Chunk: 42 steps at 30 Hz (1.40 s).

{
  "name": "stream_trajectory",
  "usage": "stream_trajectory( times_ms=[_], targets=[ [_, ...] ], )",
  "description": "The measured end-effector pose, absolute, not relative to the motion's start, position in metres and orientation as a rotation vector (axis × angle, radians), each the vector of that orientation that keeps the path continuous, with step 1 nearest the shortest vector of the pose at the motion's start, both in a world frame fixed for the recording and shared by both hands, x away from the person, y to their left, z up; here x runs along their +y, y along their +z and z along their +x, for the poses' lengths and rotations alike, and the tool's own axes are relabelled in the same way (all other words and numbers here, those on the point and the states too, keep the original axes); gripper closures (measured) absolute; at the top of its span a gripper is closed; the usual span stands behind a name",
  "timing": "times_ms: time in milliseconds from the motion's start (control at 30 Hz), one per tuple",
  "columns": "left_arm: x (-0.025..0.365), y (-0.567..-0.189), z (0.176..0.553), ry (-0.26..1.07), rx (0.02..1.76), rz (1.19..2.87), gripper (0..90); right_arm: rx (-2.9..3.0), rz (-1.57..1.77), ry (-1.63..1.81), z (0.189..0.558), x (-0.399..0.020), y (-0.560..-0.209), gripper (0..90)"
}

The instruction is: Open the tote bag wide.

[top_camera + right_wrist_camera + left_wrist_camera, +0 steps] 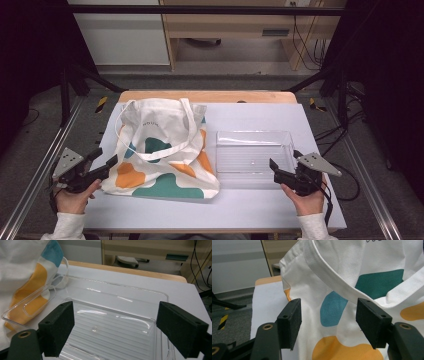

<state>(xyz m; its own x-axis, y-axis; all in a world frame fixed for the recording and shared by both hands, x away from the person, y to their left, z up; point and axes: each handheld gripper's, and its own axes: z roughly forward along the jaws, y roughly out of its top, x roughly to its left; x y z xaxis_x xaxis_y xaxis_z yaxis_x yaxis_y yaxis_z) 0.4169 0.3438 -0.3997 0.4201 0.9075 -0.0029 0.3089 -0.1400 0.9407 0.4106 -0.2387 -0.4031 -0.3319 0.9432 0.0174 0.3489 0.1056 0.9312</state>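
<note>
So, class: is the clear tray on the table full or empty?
Empty. Through the clear tray only its ribbed floor and the table show, with nothing inside.

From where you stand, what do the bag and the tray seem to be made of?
The tote bag looks like woven cotton canvas, matte: it creases softly, shows stitched hems and printed colour blobs. The tray seems to be clear hard plastic, glossy: the table shows through it and its ribbed floor glints.

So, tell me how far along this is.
Done: nothing visible; the white cloth tote bag with orange and teal blotches lies flat beside the clear plastic tray, which holds nothing. In hand: the left tool is open at the bag's left edge; the right tool is open at the tray's near right corner. Left: any gripping and moving.
</note>
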Motion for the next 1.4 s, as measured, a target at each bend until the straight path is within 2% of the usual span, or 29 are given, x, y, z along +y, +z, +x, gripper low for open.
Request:
stream_trajectory(
  times_ms=[400,667,1400],
  targets=[
    [0.349,-0.389,0.414,0.742,1.106,1.637,37.5,1.779,1.242,1.241,0.409,-0.225,-0.393,23.2],
    [0.348,-0.378,0.418,0.740,1.096,1.638,34.4,1.780,1.214,1.283,0.413,-0.211,-0.377,28.3],
    [0.321,-0.345,0.438,0.732,1.037,1.612,33.1,1.843,1.106,1.403,0.433,-0.143,-0.349,31.9]
  ],
)
